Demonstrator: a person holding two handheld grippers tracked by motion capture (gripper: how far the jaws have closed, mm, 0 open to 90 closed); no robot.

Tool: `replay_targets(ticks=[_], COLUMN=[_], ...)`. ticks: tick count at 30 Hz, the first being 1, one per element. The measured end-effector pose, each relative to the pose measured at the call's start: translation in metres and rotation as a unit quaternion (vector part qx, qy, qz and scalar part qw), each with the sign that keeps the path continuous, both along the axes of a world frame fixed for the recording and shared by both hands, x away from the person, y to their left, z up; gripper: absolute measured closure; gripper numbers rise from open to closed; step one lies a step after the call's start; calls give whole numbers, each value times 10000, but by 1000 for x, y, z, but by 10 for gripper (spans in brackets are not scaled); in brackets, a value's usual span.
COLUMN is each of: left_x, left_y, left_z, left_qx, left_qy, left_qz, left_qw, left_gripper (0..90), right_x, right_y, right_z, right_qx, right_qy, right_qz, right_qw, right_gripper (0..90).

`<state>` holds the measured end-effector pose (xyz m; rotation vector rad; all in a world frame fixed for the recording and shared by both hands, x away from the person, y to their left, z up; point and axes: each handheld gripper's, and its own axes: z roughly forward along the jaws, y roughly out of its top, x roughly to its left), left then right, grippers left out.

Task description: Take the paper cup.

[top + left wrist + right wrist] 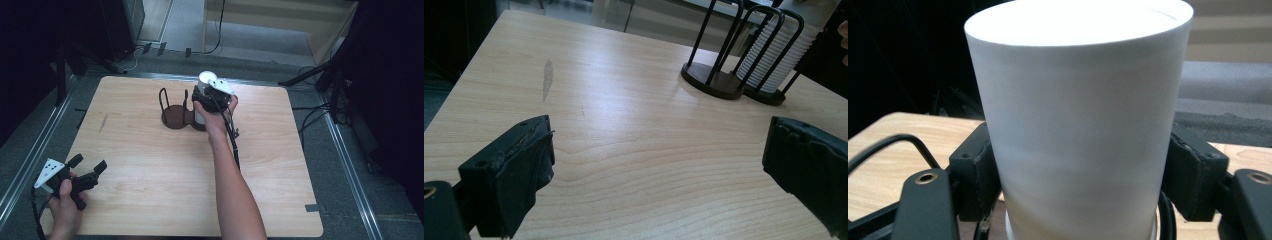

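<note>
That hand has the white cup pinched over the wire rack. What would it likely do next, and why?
Probably lift straight up. The right gripper has its fingers pressed on both sides of the top white cup, which sits on a stack of cups inside the black wire holder. The holder's upright loops would block any sideways pull.

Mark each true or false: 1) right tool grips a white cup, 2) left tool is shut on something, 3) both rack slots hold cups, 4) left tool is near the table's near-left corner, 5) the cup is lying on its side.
1) The right tool has its jaws on both sides of a white cup. True.
2) The left tool is shut on something. False: its jaws stand wide apart with bare table between them.
3) Both slots of the rack hold cups. False: one slot is empty.
4) The left tool sits near the table's near-left corner. True.
5) The cup lies on its side. False: it is upright.
</note>
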<state>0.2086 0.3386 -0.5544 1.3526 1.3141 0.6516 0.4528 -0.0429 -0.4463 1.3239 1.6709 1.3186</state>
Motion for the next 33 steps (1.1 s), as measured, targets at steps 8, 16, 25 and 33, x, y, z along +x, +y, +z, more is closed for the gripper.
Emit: replay_targets(ticks=[8, 16, 25, 33], left_x=[0, 0, 1, 1], left_y=[0, 0, 0, 0], left_z=[0, 0, 0, 0], left_qx=[-3, -12, -14, -17], left_qy=[7, 4, 10, 13], left_qz=[4, -3, 9, 23], left_qw=[10000, 10000, 10000, 10000], left_gripper=[7, 7, 7, 7], right_x=[-2, -8, -13, -18], right_y=[-2, -2, -3, -5], right_z=[10, 23, 36, 47], right_qx=[65, -32, 17, 36], right_qy=[-128, -376, -586, -710], right_qz=[14, 6, -13, -1], right_qw=[9999, 9993, 9983, 9975], right_gripper=[270, 278, 281, 282])
